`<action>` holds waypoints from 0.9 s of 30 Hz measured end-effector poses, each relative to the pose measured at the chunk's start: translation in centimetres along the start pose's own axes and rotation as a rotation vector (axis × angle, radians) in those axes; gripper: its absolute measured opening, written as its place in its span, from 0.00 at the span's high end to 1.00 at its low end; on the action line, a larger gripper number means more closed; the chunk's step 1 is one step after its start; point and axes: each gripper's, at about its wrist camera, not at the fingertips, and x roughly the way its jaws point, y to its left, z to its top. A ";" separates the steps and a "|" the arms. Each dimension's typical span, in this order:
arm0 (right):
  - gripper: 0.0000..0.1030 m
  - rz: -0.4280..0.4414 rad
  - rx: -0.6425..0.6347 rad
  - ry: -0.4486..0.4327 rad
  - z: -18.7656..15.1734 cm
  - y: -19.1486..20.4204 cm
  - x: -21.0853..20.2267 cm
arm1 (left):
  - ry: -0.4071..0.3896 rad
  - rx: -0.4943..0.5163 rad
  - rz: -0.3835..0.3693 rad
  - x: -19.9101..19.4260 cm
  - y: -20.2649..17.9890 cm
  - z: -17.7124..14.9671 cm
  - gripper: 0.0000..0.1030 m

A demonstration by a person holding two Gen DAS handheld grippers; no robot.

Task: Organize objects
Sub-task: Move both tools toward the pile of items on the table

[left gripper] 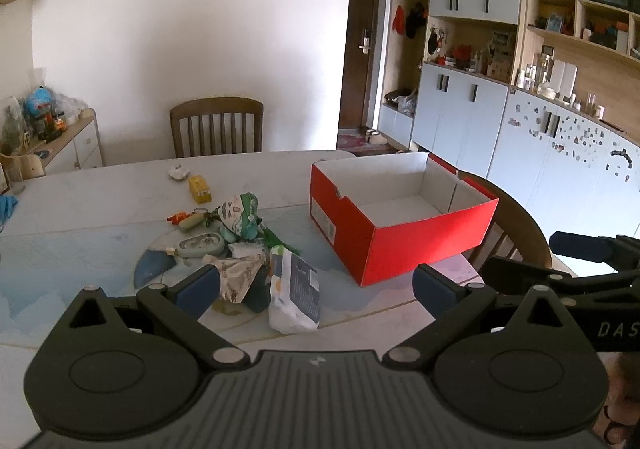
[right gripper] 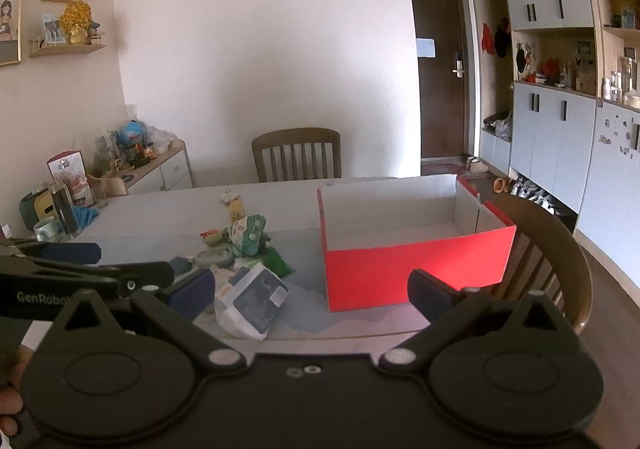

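Pile of small objects point(left gripper: 236, 249): heaped on the pale table point(left gripper: 80, 209), left of the red box point(left gripper: 400, 241); in the left wrist view it lies just ahead of the left gripper point(left gripper: 316, 285), nearer that gripper's left finger.
White packet point(left gripper: 294, 289): soft, crinkled plastic with a dark label panel; nearest piece of the pile, lying on the table between the left gripper's fingers as seen from its camera, not touched by them.
Patterned paper wrap point(left gripper: 240, 277): crumpled, beige with print, just beside the left finger's blue pad.
Green fabric bundle point(left gripper: 240, 217): soft, knotted, standing up at the back of the pile.
Grey-green oval case point(left gripper: 200, 245): smooth and rounded, flat on the table.
Yellow box point(left gripper: 199, 189): small and rectangular, apart from the pile, farther back.
Red box: open-topped cardboard, red outside and white inside, nothing visible in it; straight ahead of the right gripper point(right gripper: 312, 291), beyond its fingertips.
Left gripper: jaws spread wide, gripping nothing; tilted down toward the table.
Right gripper: jaws spread wide, nothing between the pads; tilted down, with the white packet near its left finger.
Gripper build: black linkage arms with dark blue pads.
Chairs: a wooden slatted chair point(left gripper: 216, 127) at the far side, another point(right gripper: 548, 261) behind the box.
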 end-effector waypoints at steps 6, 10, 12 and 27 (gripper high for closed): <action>0.01 0.013 0.004 -0.001 0.1 -0.1 -0.1 | 0.020 -0.028 -0.011 0.0 0.0 -0.1 0.00; 0.01 0.012 0.003 -0.001 0.1 -0.1 -0.1 | 0.021 -0.037 -0.005 -0.1 -0.1 -0.2 0.00; 0.01 0.015 0.005 -0.002 0.1 -0.1 -0.1 | 0.019 -0.041 -0.001 -0.2 -0.1 -0.2 0.00; 0.01 0.003 -0.027 0.037 0.2 0.8 1.2 | 0.071 -0.083 0.048 1.4 0.9 -0.2 0.01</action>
